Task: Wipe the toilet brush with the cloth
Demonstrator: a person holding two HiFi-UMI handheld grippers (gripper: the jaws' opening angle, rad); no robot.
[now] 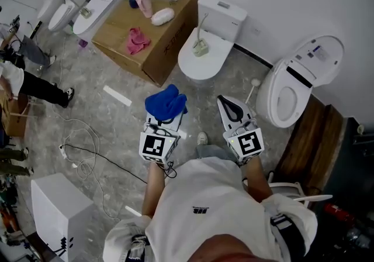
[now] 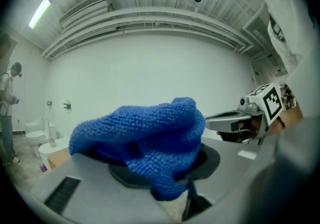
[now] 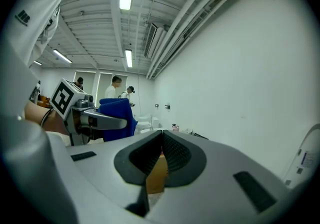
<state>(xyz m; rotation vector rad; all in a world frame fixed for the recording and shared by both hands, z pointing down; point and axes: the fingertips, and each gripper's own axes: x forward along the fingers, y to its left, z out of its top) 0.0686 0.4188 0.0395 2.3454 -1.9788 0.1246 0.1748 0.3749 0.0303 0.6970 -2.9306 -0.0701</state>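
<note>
1. Left gripper [image 1: 165, 116]: we find its jaws clamped on the blue cloth [image 1: 166, 102]. The cloth bunches over and ahead of the jaw tips. How deep the bite goes is hidden under the fabric.
2. Right gripper [image 1: 234, 109]: its jaws are closed together with nothing between them. It sits just to the right of the left gripper and roughly level with it.
3. Toilet brush [image 1: 201, 44]: we take the thin-handled item standing on the closed toilet lid [image 1: 193, 66] to be it. It lies ahead of both grippers, beyond the cloth and well apart from either. There is no wiping contact yet, so we judge the task to be at its start.
4. Risk of tipping: the brush appears to stand free on a rounded lid. A one-sided push from the cloth could topple it or slide it off onto the floor. We advise that the right gripper open and secure the handle first.
5. Risk at the handle: the handle is thin. An off-centre closure could let it twist or slip out between the jaws.
6. Risk of losing the cloth: much of it lies loose outside the jaws. Dragging it along the brush could snag it and pull it free.
7. Risk underfoot: a black cable [image 1: 111, 161] lies on the floor behind and left of the left gripper. A step that way while approaching could catch it.
</note>
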